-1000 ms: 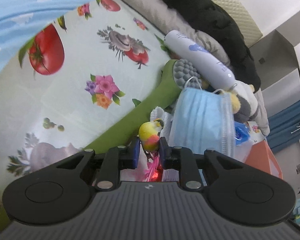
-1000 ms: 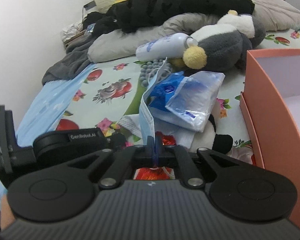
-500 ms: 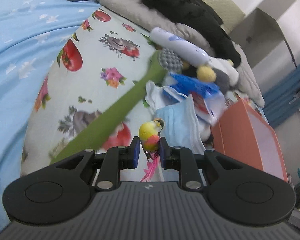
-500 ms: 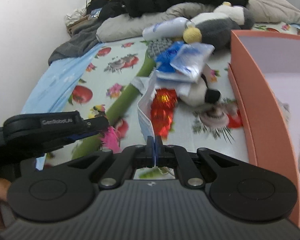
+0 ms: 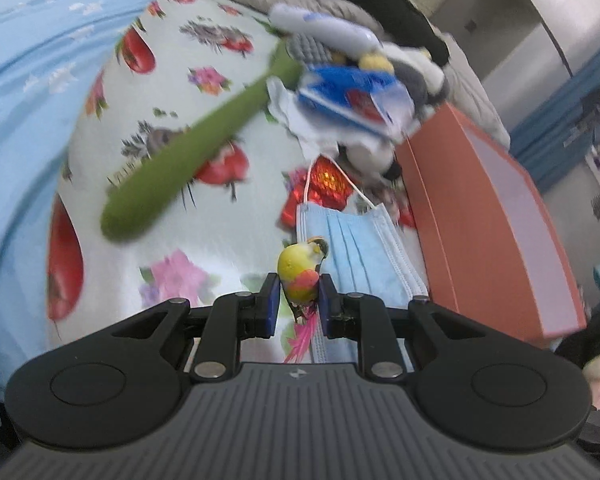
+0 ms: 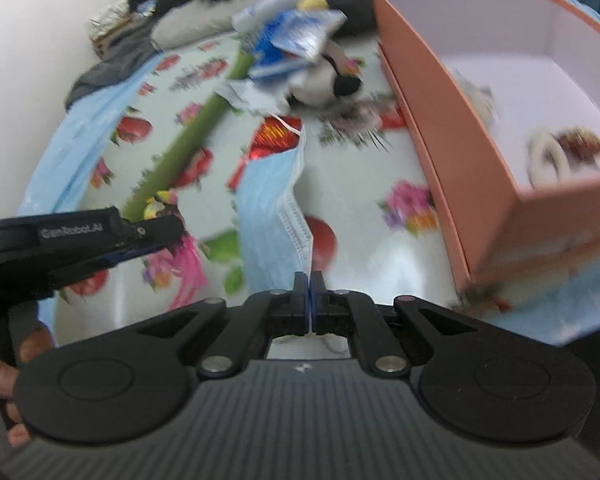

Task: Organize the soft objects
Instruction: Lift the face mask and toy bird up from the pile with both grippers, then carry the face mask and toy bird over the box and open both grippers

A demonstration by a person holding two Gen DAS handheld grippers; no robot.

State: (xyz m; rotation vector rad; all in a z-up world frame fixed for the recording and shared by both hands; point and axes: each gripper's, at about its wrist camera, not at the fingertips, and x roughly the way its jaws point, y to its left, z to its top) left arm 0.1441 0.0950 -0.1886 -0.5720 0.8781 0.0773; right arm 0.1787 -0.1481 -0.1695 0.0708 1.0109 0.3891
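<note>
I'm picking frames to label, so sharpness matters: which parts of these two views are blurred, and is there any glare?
Left wrist view: the toy bird in the left gripper is sharp, but the green stick and far clutter are motion-smeared. Right wrist view: the right gripper is crisp, the face mask softer, the orange box smeared; a bright sheen lies on the bedsheet.

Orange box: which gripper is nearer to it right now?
Right. The right gripper, shut on the blue face mask, is beside the orange box. The left gripper, holding the toy bird, is farther away, across the mask.
</note>
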